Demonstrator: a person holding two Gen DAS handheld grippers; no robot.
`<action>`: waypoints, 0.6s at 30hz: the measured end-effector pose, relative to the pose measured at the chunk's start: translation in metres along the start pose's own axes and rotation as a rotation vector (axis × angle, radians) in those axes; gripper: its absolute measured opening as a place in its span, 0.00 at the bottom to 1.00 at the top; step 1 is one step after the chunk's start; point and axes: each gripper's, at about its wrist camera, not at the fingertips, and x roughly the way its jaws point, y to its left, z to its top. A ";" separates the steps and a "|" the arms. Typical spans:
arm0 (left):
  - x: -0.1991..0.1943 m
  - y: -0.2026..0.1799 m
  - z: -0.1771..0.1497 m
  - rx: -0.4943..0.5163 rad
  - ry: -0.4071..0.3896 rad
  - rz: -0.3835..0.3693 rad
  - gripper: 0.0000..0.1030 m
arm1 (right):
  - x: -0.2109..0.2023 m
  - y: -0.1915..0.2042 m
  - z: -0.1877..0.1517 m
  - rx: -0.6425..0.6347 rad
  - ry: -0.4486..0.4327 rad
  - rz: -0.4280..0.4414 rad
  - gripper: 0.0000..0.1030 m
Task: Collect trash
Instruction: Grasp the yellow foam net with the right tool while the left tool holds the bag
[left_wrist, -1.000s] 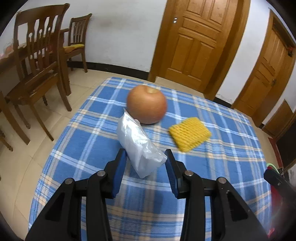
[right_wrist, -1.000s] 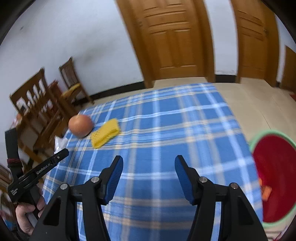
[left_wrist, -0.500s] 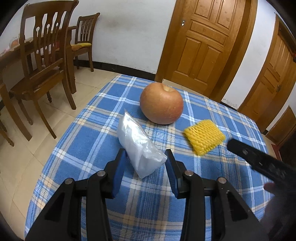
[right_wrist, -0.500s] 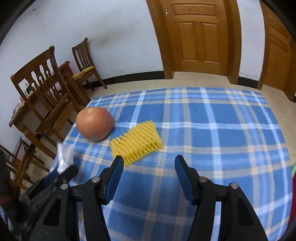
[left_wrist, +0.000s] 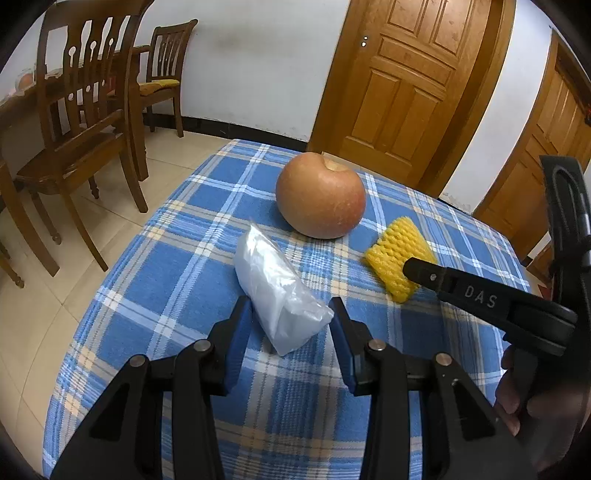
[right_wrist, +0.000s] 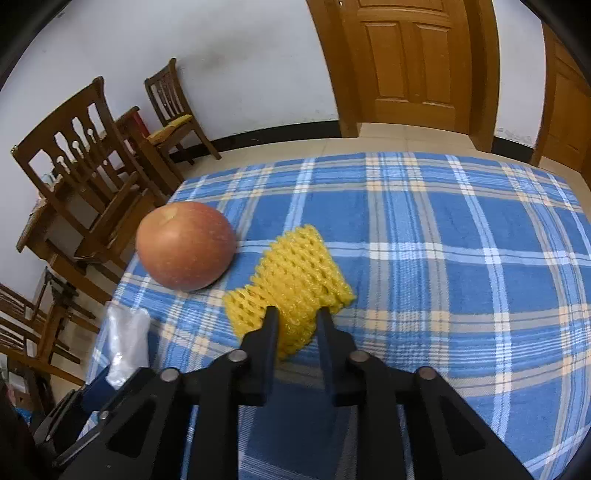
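On the checked worktop (left_wrist: 177, 273) in my left view, the clear plastic bag (left_wrist: 277, 291) is lying between the pads of my left tool (left_wrist: 290, 332), which is standing partly apart; I cannot tell whether the pads are pressing it. The film is slippery and crumpled, so I am risking a pinch on one loose fold, and the apple (left_wrist: 320, 195) just behind could roll if nudged. In my right view, my right tool (right_wrist: 295, 317) is sitting clamped together on the near edge of the yellow foam net (right_wrist: 291, 280), which is resting on the cloth beside the apple (right_wrist: 185, 250). The soft mesh is squashing under the pads, so I am judging it could tear or slide free when lifted.
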 end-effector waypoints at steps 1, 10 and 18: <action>0.001 -0.001 0.000 0.001 0.003 -0.001 0.41 | -0.001 0.001 -0.001 0.000 -0.002 0.008 0.17; -0.009 -0.014 -0.002 0.031 0.000 -0.027 0.41 | -0.051 -0.014 -0.018 0.037 -0.076 0.042 0.16; -0.027 -0.043 -0.010 0.079 0.003 -0.084 0.41 | -0.103 -0.039 -0.042 0.092 -0.139 0.022 0.16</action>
